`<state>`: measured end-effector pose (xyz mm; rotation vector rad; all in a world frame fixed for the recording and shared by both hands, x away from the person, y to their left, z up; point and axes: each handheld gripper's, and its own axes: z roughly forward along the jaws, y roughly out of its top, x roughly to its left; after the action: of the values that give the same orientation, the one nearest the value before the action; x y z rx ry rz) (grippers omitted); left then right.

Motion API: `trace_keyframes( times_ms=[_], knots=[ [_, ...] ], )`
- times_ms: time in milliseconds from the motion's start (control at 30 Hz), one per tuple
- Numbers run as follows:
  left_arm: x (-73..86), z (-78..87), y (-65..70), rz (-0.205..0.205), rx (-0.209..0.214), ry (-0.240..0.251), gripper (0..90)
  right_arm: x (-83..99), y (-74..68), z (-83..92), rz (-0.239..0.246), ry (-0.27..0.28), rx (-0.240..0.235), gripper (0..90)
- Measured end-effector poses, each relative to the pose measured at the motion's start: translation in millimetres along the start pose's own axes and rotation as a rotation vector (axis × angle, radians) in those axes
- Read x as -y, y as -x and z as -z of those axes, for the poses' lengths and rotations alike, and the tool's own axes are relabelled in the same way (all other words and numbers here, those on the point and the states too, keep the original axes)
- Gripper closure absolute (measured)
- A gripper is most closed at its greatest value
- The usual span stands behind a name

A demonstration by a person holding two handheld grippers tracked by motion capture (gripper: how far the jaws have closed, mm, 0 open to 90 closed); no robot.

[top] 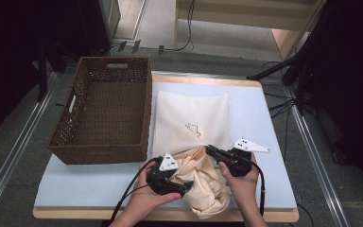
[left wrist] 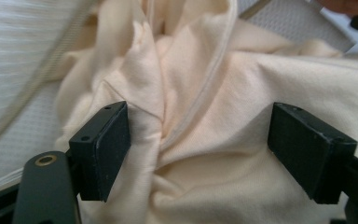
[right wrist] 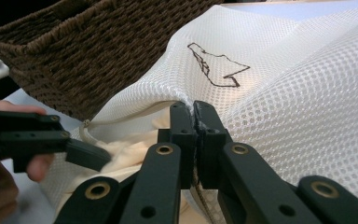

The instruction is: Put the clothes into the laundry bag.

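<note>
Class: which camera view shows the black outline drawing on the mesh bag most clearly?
The right gripper view: the drawing sits close and sharp on the mesh bag. The high view shows it small. The left gripper view faces bunched cream cloth instead.

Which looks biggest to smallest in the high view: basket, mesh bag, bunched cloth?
1. Basket
2. Mesh bag, flat on the pad, somewhat smaller than the basket
3. Bunched cloth, partly covered by both hand-held grippers, so its full extent is unsure
</note>
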<state>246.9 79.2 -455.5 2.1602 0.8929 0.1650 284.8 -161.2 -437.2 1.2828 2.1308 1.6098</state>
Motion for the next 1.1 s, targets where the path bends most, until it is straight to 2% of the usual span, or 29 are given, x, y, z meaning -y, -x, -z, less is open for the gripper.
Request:
trace_keyframes(
  times_ms=[67, 100, 133, 200, 233, 267, 333, 400, 467, 500, 533, 567, 600, 633, 667, 733, 833, 900, 967, 1033, 1067, 1100],
  knots=[
    [-4.6, -4.8, 2.7, -0.005, -0.035, -0.02, 25.2, 1.0, -2.1, -1.8, 0.003, -0.01, -0.002, 88.1],
    [-7.0, -7.0, 4.4, -0.018, -0.068, -0.028, 33.1, 1.5, -2.7, -2.7, 0.008, -0.012, -0.004, 88.1],
    [-9.2, -7.8, 5.5, -0.037, -0.099, -0.031, 45.5, 1.7, -3.6, -3.3, 0.007, -0.014, -0.008, 88.1],
    [-14.2, -6.8, 5.4, -0.037, -0.103, -0.015, 76.7, 1.7, -4.5, -3.8, 0.01, -0.016, -0.011, 88.2],
    [-17.7, -6.6, 5.2, -0.029, -0.092, -0.009, 82.5, 1.6, -5.2, -3.7, 0.007, -0.013, -0.013, 88.2],
    [-22.0, -5.0, 6.1, -0.035, -0.088, 0.001, 83.8, 1.6, -5.3, -3.2, 0.011, -0.013, -0.014, 88.2],
    [-32.5, -1.1, 8.0, -0.041, -0.081, 0.048, 84.8, 0.9, -5.9, -1.4, 0.011, -0.009, -0.014, 88.2],
    [-45.2, 1.0, 7.4, -0.022, -0.072, 0.088, 84.9, -0.1, -5.9, 0.2, 0.014, -0.001, -0.014, 88.2],
    [-55.1, -1.4, 4.8, -0.002, -0.098, 0.146, 84.8, -1.4, -6.1, 1.8, 0.01, 0.005, -0.015, 88.2],
    [-56.7, -4.1, 3.6, 0.001, -0.111, 0.153, 84.7, -2.2, -6.2, 2.6, 0.011, 0.01, -0.016, 88.2],
    [-57.1, -10.0, 1.8, -0.001, -0.129, 0.15, 84.6, -2.5, -6.5, 3.4, 0.01, 0.01, -0.014, 88.2],
    [-55.6, -18.2, -0.3, -0.005, -0.146, 0.124, 84.5, -3.0, -6.4, 4.1, 0.009, 0.013, -0.016, 88.2],
    [-52.9, -28.5, -3.2, -0.002, -0.137, 0.073, 84.0, -3.0, -6.1, 4.4, 0.012, 0.014, -0.017, 88.2],
    [-49.2, -38.6, -6.7, -0.002, -0.104, 0.019, 82.8, -2.8, -5.7, 4.8, 0.012, 0.011, -0.016, 88.2],
    [-44.8, -44.1, -7.7, -0.004, -0.082, 0.02, 81.2, -2.4, -5.3, 4.9, 0.009, 0.008, -0.016, 88.2],
    [-42.7, -39.5, -7.8, -0.01, -0.067, 0.044, 76.4, -1.3, -3.7, 4.5, 0.007, 0.004, -0.015, 88.2],
    [-45.4, -22.3, -8.5, 0.004, -0.036, 0.082, 55.9, 0.5, -1.9, 3.0, 0.005, -0.004, -0.012, 88.2],
    [-46.1, -7.4, -9.9, 0.015, -0.018, 0.115, 48.4, 1.2, -1.1, 1.9, 0.003, -0.008, -0.012, 88.2],
    [-44.1, 7.1, -10.8, 0.008, 0.035, 0.148, 45.8, 1.0, -0.7, 1.9, 0.001, -0.007, -0.009, 88.1],
    [-39.8, 12.6, -8.9, -0.026, 0.047, 0.14, 45.1, 0.6, 0.1, 2.2, -0.003, -0.005, -0.008, 88.2],
    [-36.6, 13.9, -8.1, -0.024, 0.059, 0.135, 44.0, 0.6, 1.0, 2.1, -0.001, -0.005, -0.006, 88.1],
    [-33.1, 15.1, -7.8, -0.018, 0.089, 0.131, 43.5, 0.8, 1.6, 2.0, -0.003, -0.005, -0.004, 88.1]
  ],
)
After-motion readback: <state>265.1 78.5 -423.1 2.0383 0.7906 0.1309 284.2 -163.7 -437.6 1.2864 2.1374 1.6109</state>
